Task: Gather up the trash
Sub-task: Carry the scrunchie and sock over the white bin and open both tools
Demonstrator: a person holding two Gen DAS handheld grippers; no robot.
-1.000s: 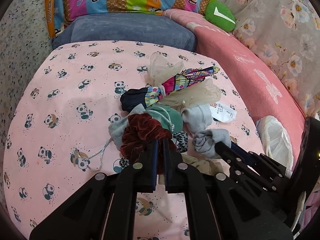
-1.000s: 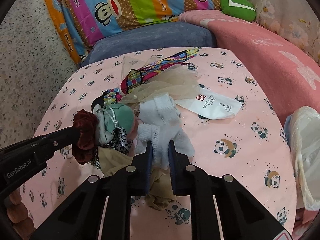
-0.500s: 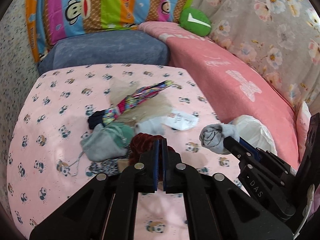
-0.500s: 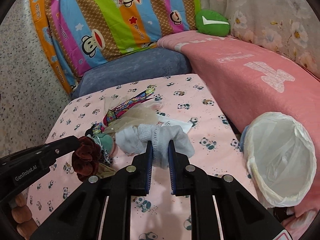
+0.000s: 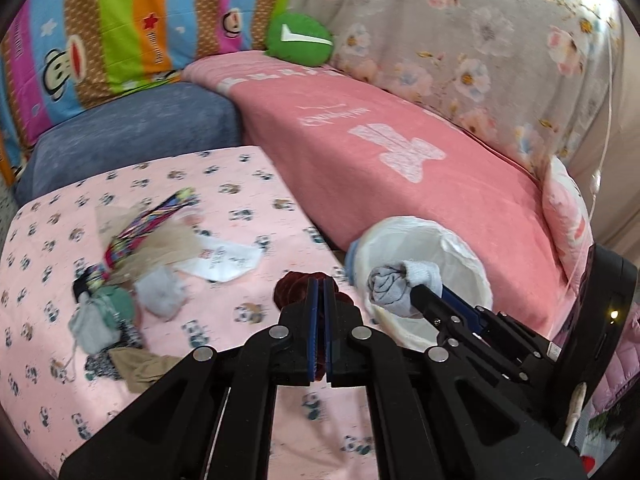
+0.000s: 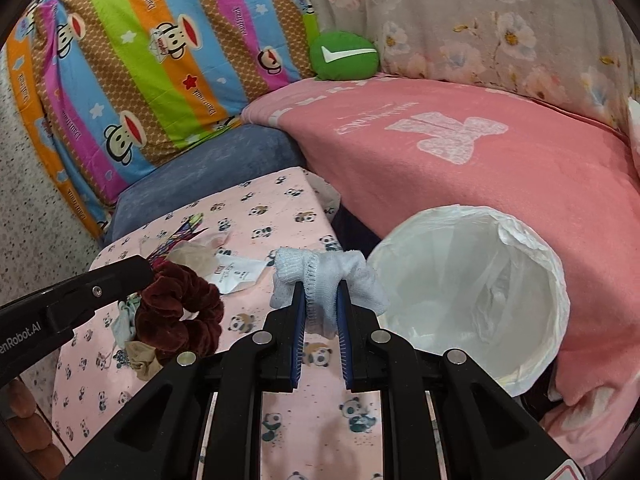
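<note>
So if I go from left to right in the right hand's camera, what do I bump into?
dark red scrunchie → pale blue sock → white-lined trash bin

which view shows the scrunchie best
The right wrist view: the whole dark red scrunchie hangs from the left claw. In the left wrist view, that claw's own fingers hide most of it; only a bit shows.

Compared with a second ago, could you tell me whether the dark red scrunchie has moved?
Yes. The left gripper has lifted the dark red scrunchie off the clothing pile and carried it rightward toward the lined bin.
</note>
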